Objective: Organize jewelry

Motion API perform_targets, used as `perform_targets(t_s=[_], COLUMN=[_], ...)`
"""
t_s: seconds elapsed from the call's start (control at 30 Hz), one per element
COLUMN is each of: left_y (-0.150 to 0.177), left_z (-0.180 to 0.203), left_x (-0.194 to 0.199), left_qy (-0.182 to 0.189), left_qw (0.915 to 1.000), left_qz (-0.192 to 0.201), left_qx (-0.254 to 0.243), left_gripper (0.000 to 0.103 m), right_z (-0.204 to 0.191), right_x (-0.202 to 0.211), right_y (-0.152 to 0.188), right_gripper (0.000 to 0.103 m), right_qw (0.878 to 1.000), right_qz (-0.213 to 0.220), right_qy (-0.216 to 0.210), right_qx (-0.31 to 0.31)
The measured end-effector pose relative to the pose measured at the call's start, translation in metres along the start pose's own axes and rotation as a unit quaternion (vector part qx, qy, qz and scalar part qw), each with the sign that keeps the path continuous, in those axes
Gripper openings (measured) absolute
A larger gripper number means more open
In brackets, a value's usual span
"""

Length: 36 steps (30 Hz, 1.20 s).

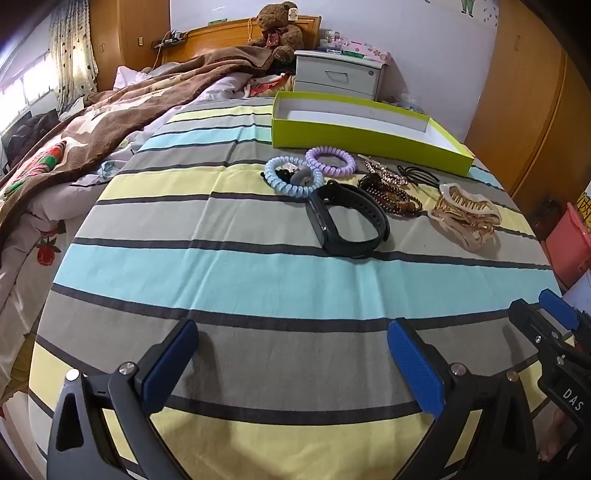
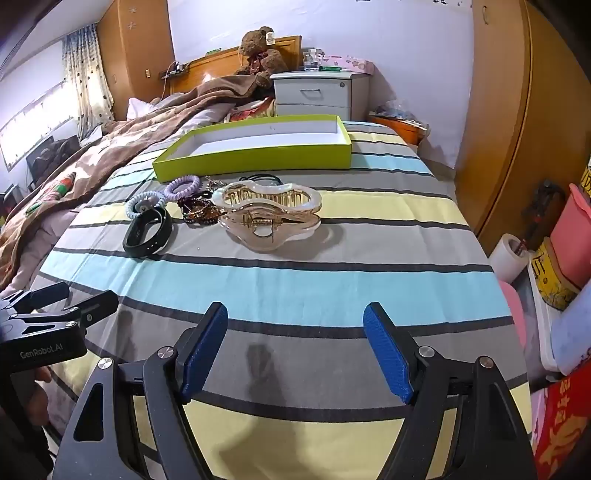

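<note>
A shallow lime-green box (image 1: 369, 138) (image 2: 255, 157) with a white inside lies open and empty on the striped bedsheet (image 1: 229, 266). In front of it is a small heap: a black wristband (image 1: 349, 219) (image 2: 147, 230), a pale blue coil hair tie (image 1: 293, 177) (image 2: 146, 203), a purple coil hair tie (image 1: 330, 160) (image 2: 183, 186), dark beaded bracelets (image 1: 391, 195) (image 2: 199, 214), a black clip (image 1: 417, 173) and a translucent beige claw clip (image 1: 467, 216) (image 2: 267, 218). My left gripper (image 1: 291, 354) and right gripper (image 2: 295, 343) both stand open over bare sheet, well short of the heap.
A rumpled brown blanket (image 1: 129, 118) and quilt cover the bed's left side. A teddy bear (image 1: 279, 31) and a white nightstand (image 1: 340, 75) stand behind the box. Pink and yellow containers (image 2: 569, 243) crowd the floor at the right, beside a wooden wardrobe (image 2: 517, 129).
</note>
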<state>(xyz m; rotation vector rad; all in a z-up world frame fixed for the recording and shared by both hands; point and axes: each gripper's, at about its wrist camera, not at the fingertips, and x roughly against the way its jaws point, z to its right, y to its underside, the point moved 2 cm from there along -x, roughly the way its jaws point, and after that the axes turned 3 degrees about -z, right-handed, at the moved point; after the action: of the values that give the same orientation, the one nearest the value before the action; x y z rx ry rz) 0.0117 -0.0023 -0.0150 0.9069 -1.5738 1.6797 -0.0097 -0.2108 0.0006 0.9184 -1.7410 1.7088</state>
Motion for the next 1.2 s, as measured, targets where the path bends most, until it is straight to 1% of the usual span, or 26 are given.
perform_targets(t_s=[0.07,0.1,0.13,0.2,0.33,0.4,0.53,1.2], left_y=[-0.001,-0.004,-0.004,-0.001,-0.002,-0.003,-0.002,0.003], left_z=[0.003,0.002,0.002,0.004,0.001,0.001,-0.001,-0.001], left_x=[0.002,0.002,0.004,0.010,0.012,0.014,0.018,0.022], left_qy=[0.000,0.004,0.008,0.000,0.001,-0.005,-0.008,-0.005], left_qw=[1.0000,1.0000,1.0000,1.0000,0.9999,0.9999,0.9997,0.9996], left_qz=[0.000,-0.008,-0.003,0.006,0.010,0.015,0.023,0.028], left_qx=[-0.003,0.000,0.002,-0.003,-0.005,-0.005,-0.003,-0.003], left_gripper=[0.103,0.103,0.103,0.103,0.103,0.103,0.103,0.103], right_z=[0.001,-0.001,-0.002,-0.002,0.000,0.001,-0.003,-0.006], right_x=[0.000,0.004,0.004,0.006,0.009,0.010,0.015,0.019], right_y=[0.001,-0.004,-0.004,-0.004,-0.005,-0.009,-0.003,-0.001], right_gripper=[0.076,0.076,0.076,0.076,0.076,0.076,0.076,0.076], right_qw=[1.000,1.000,1.000,1.000,1.000,1.000,1.000,0.999], right_qz=[0.002,0.004,0.005,0.007,0.017,0.019,0.029,0.033], right_qy=[0.001,-0.001,-0.003,-0.003,-0.006,-0.006,-0.007,-0.011], right_qx=[-0.001,-0.004,-0.004,-0.002,-0.001,0.000,0.001,0.007])
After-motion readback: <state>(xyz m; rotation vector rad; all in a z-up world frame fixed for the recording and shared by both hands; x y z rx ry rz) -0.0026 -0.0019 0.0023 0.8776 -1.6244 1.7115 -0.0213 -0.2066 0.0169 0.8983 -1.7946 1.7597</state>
